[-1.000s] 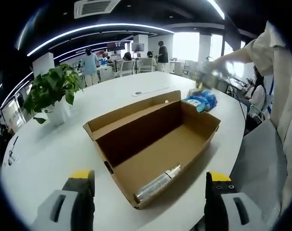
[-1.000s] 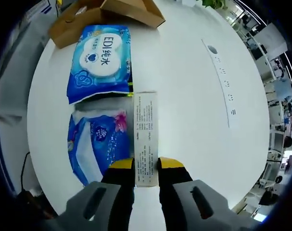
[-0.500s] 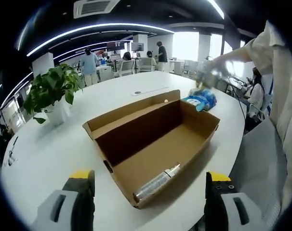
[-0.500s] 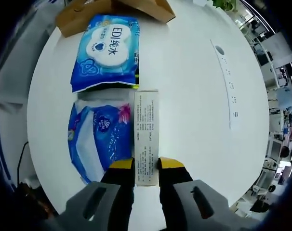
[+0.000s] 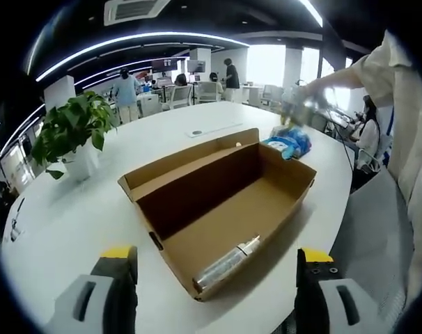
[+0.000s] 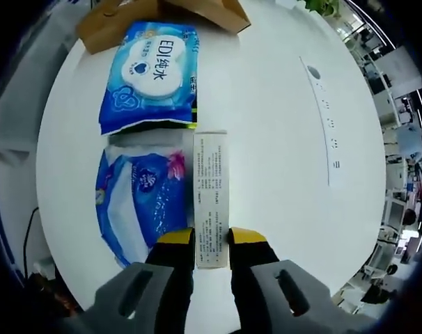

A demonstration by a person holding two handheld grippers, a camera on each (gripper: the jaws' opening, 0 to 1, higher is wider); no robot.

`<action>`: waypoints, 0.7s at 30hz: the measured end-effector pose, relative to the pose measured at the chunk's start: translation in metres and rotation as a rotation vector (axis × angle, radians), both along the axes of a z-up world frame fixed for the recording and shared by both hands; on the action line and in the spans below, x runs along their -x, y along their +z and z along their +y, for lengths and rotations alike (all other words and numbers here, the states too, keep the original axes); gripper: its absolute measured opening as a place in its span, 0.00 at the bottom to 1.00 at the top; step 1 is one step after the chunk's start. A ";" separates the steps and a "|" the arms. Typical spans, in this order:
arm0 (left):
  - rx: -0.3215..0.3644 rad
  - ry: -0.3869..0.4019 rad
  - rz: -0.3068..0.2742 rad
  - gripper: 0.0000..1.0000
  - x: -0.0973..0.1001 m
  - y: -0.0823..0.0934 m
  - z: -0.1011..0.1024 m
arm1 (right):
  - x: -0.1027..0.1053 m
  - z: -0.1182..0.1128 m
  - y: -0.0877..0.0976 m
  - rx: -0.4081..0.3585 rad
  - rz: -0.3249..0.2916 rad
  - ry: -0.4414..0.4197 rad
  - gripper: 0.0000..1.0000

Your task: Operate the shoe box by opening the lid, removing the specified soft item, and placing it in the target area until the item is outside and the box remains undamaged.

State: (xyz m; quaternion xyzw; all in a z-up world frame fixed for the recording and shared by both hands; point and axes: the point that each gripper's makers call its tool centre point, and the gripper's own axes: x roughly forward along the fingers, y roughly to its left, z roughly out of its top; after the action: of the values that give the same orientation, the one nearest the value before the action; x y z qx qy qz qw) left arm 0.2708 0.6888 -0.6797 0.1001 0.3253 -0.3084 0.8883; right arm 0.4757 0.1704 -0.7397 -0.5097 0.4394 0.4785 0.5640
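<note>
In the left gripper view the brown shoe box lies open on the white table, lid flap folded back, with a silvery tube in its near corner. My left gripper is open, fingers wide apart in front of the box. In the right gripper view my right gripper is shut on a long white printed carton, held over the table. Left of the carton lie two blue soft packs, one labelled EDI and one with a pink mark. The box corner shows at the top.
A potted plant stands on the table left of the box. A person's sleeve reaches in from the right toward the blue packs. A power strip is set into the table. People and desks fill the office behind.
The right gripper view has shifted slightly over the packs, carton still gripped. The left gripper and the box stay as they were.
</note>
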 end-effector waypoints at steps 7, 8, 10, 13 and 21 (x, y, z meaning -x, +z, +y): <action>-0.008 -0.015 -0.008 0.96 -0.004 0.001 0.001 | -0.004 0.003 0.005 -0.009 -0.025 -0.001 0.21; -0.007 -0.015 -0.010 0.96 -0.005 0.002 0.002 | -0.004 0.004 0.006 -0.009 -0.029 -0.002 0.22; -0.006 -0.014 -0.012 0.96 -0.007 0.004 0.002 | -0.007 0.004 0.009 -0.012 -0.048 -0.010 0.26; -0.014 -0.023 -0.012 0.96 -0.008 0.005 0.003 | -0.010 0.012 0.018 -0.063 -0.069 -0.044 0.37; -0.032 -0.019 -0.025 0.94 -0.018 0.010 0.003 | -0.016 0.030 0.048 -0.188 -0.137 -0.139 0.48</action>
State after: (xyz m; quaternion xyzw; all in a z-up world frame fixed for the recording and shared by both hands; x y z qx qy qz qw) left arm 0.2891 0.6914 -0.6695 0.1212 0.3182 -0.3103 0.8876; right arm 0.4922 0.2006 -0.6913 -0.4543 0.3876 0.4415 0.6697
